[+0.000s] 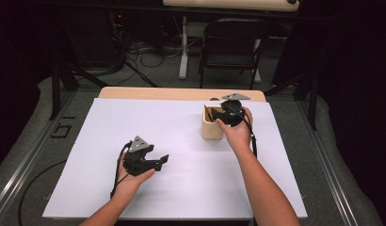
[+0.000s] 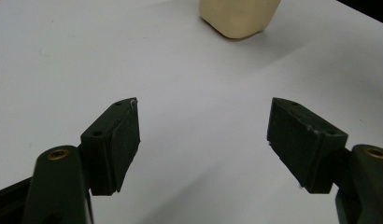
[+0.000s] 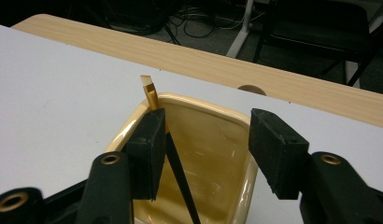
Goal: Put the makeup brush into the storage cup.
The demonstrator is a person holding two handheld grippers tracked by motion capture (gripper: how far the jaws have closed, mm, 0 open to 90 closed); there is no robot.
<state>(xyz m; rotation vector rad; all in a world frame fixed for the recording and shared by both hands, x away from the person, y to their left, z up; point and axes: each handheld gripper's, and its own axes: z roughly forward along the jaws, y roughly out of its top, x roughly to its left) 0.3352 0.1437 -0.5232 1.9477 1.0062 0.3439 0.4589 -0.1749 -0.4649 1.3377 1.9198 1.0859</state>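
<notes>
Right gripper hovers over the cream cup at the far right of the white table, jaws parted and gripping nothing. A thin dark stick with a gold tip leans just beside its left pad, long axis steeply upright against the cup's far-left rim. Left gripper rests near-left, well apart, jaws wide and empty. No writing is legible.

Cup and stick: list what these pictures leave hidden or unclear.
- Stick: in the right gripper view its lower end is cut off by the bottom edge; the right gripper's left jaw covers part of it.
- Cup floor: right gripper view, cut off by the bottom edge.
- Cup top: left gripper view, cut off by the top edge.
- Cup contents: high view, too small, and the right hand covers part of the cup.
</notes>
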